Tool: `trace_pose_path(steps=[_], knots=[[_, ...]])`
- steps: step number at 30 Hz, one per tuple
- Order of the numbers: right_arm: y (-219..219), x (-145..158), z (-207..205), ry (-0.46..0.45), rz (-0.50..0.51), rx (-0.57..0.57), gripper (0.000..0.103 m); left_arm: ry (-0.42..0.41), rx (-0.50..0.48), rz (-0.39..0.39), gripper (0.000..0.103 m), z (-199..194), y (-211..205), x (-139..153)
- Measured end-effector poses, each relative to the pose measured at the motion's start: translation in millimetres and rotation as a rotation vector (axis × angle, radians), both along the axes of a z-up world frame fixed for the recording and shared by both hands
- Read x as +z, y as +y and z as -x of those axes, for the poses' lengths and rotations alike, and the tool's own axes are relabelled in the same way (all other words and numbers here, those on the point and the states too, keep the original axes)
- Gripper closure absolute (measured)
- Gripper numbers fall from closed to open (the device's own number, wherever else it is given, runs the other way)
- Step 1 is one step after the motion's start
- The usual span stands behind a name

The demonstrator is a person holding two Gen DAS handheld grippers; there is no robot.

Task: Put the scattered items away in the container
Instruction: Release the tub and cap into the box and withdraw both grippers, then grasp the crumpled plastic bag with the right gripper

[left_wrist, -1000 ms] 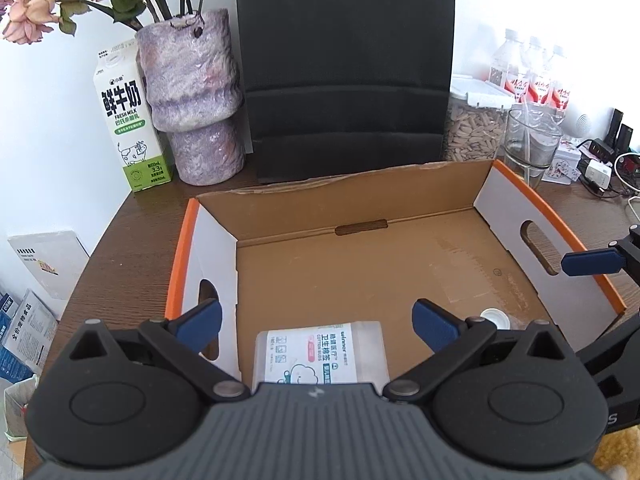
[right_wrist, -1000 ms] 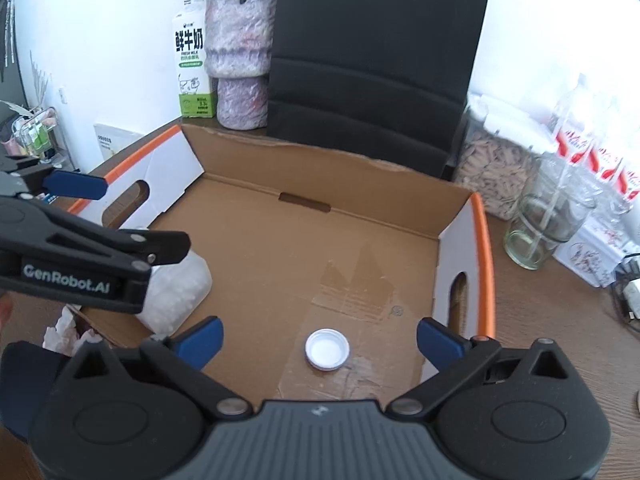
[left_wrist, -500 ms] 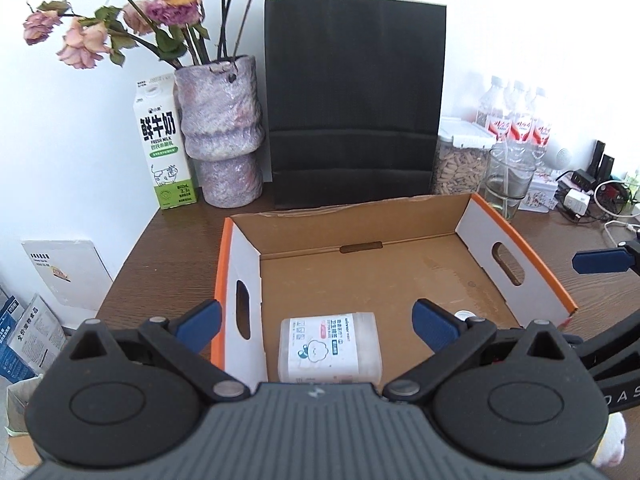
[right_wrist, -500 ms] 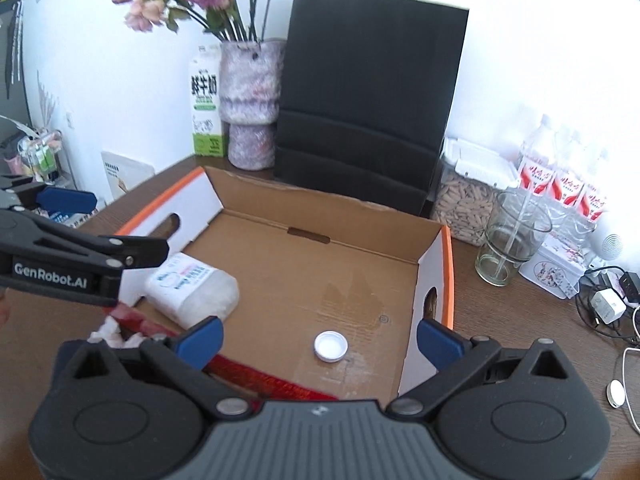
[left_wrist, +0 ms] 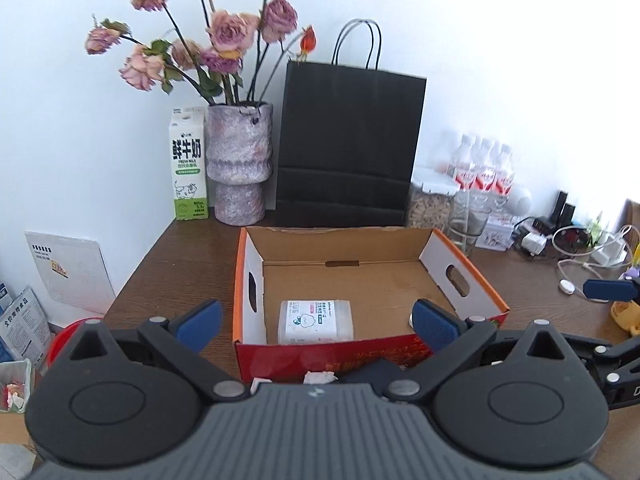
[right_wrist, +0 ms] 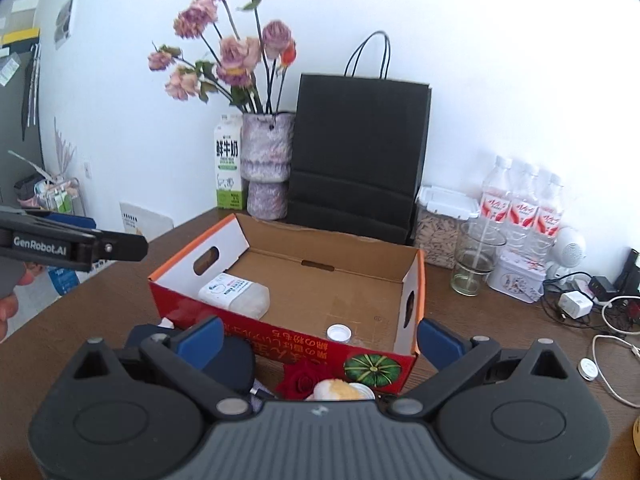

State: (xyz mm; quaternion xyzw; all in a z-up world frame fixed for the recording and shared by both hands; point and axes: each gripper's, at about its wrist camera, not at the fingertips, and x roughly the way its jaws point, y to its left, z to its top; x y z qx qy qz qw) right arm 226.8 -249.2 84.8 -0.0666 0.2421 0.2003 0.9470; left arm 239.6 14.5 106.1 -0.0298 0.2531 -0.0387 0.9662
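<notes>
An open cardboard box [left_wrist: 460, 276] [right_wrist: 416, 280] with orange rims and a red front stands on the brown table. Inside lie a white pack of cotton pads [left_wrist: 316, 321] [right_wrist: 234, 294] at the near left and a white bottle cap [right_wrist: 339, 333] at the near right. In front of the box lie a dark blue item [right_wrist: 230, 356], a red rose [right_wrist: 306, 378], a crumpled white tissue [left_wrist: 319, 377] and a pale round item [right_wrist: 336, 390]. My left gripper [left_wrist: 316, 322] and right gripper [right_wrist: 320, 338] are both open and empty, held back from the box's front.
Behind the box stand a black paper bag [left_wrist: 348, 148], a vase of dried roses [left_wrist: 238, 168], a milk carton [left_wrist: 188, 164], a jar [right_wrist: 438, 220], a glass [right_wrist: 474, 260] and water bottles [right_wrist: 520, 204]. Cables and chargers [right_wrist: 580, 304] lie right.
Both grippers have drawn back and risen away from the box. The box's red front and the items lying before it have come into view. The pack and cap stay inside.
</notes>
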Motion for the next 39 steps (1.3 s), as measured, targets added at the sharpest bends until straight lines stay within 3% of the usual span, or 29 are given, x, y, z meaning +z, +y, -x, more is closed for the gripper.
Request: trace_pose_path(steps=[5, 11, 20, 27, 39], knots=[[-19.4, -3.4, 45.2, -0.033, -0.05, 0.024, 0.0, -0.051, 0.017, 0.019, 0.0, 47.3, 6.8, -4.1], [-33.5, -24.8, 87.4, -0.03, -0.083, 0.015, 0.0, -0.074, 0.058, -0.019, 0.0, 95.1, 13.1, -24.7], [-29.0, -83.4, 121.3, 0.08, -0.119, 0.033, 0.0, -0.036, 0.159, 0.005, 0.0, 137.0, 27.0, -75.4], [-11.2, -115.9, 132.2, 0.12, -0.084, 0.053, 0.0, 0.028, 0.152, 0.043, 0.0, 145.9, 25.1, -105.9], [0.3, -124.0, 124.9, 0.145, -0.072, 0.063, 0.006, 0.072, 0.132, 0.059, 0.0, 138.1, 25.2, -120.3]])
